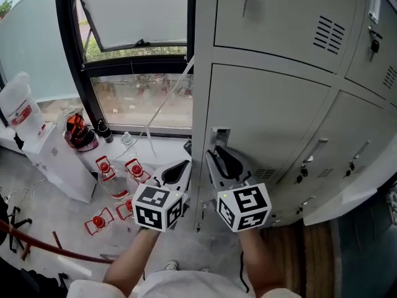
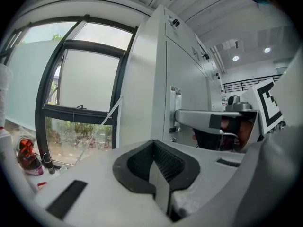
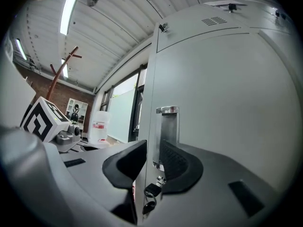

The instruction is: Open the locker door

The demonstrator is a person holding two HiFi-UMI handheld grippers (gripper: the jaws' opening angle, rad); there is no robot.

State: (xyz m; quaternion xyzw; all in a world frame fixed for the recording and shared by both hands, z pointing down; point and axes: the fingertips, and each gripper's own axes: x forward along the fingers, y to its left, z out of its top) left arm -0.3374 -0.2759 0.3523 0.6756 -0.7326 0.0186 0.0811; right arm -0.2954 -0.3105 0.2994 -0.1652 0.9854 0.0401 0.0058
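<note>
Evidently the right gripper (image 3: 152, 159) had its jaws spread astride the edge of the locker door (image 3: 222, 98), by the recessed handle (image 3: 168, 126), with the pads clear of it. A key (image 3: 150, 193) hung beneath. The left gripper (image 2: 152, 148), pressed together and empty, sat beside it on the window (image 1: 139, 98) side.

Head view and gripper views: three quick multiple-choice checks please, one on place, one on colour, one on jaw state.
1. What stands between the jaws of the right gripper?
A. the edge of the locker door
B. a water jug
C. the window frame

2. What colour are the caps of the bottles on the floor?
A. blue
B. red
C. green

3. How do the jaws of the left gripper stand?
A. wide apart
B. shut on a key
C. together, empty

Answers: 1 A, the jaws straddle the door's edge beside its handle; 2 B, red caps show below the window; 3 C, they meet with nothing between.
</note>
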